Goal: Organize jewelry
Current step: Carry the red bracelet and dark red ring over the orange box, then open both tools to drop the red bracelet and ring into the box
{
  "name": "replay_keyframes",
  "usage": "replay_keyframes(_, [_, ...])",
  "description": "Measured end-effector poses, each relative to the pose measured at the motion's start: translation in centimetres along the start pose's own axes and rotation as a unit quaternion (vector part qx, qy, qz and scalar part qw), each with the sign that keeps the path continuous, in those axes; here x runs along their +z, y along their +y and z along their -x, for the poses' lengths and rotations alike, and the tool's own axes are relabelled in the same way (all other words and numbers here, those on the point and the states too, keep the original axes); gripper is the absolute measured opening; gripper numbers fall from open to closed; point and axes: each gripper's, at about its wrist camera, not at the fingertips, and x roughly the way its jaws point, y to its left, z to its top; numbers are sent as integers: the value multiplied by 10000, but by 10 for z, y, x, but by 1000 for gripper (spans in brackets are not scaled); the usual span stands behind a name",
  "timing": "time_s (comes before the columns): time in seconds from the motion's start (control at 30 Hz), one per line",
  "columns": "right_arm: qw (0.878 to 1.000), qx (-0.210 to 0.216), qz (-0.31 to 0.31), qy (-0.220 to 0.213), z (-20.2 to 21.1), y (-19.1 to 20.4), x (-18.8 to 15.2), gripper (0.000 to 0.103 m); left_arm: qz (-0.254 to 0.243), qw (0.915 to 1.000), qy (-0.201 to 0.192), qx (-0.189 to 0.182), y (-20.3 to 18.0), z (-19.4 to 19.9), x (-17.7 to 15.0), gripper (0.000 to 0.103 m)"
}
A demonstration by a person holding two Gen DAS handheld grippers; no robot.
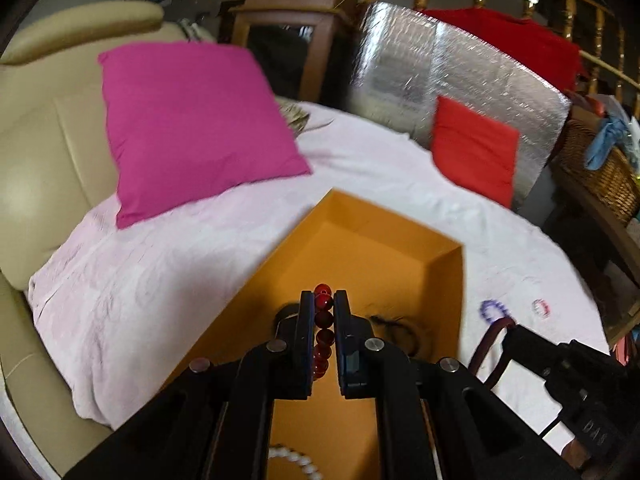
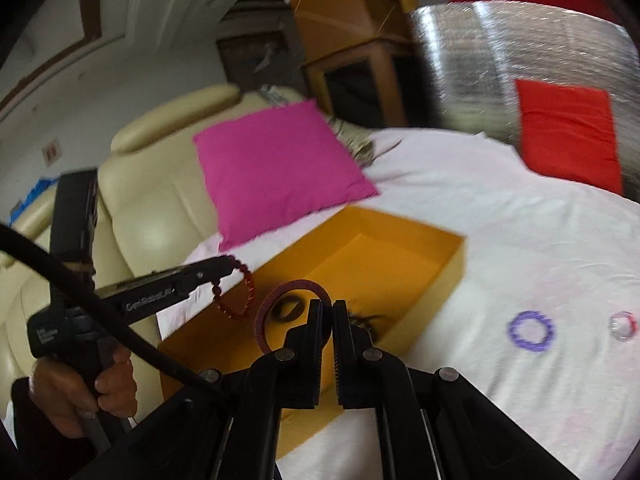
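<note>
My left fingers point(image 1: 323, 300) are clamped on a red bead bracelet point(image 1: 323, 328), held above the open orange box point(image 1: 372, 240). My right fingers point(image 2: 327, 312) are clamped on a dark red ribbed ring bracelet point(image 2: 280, 292), also over the box. A white bead bracelet point(image 1: 296, 458) and dark items lie inside it. On the bed sheet point(image 2: 500, 240), right of the box, lie 1 purple bracelet point(image 2: 531, 331) and 1 clear bracelet point(image 2: 623, 326), apart.

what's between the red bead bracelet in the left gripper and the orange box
Nothing visible. The red bead bracelet hangs from the left gripper right over the open orange box, with only air below it.
</note>
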Motion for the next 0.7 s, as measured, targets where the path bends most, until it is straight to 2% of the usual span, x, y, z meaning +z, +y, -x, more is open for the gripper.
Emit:
replay_keyframes(0.17, [9985, -2, 334, 433, -38, 25, -11, 6, 128, 9993, 351, 65, 20, -18, -9, 9])
replay_keyframes(0.33, [9920, -208, 808, 949, -76, 47, -19, 6, 272, 9968, 751, 93, 34, -33, -18, 9])
replay_keyframes(0.5, [9849, -327, 698, 1553, -103, 42, -19, 6, 251, 9942, 1042, 105, 34, -46, -21, 10])
replay_keyframes(0.57, [9834, -165, 543, 1724, -104, 36, -16, 7, 334, 9929, 1136, 123, 35, -49, -22, 10])
replay_keyframes(0.63, [9857, -63, 359, 1644, -98, 28, -10, 9, 367, 9923, 1159, 219, 35, -49, -22, 15])
replay_keyframes(0.7, [9901, 34, 145, 1395, -86, 19, 0, 15, 362, 9926, 1121, 296, 33, -49, -21, 27])
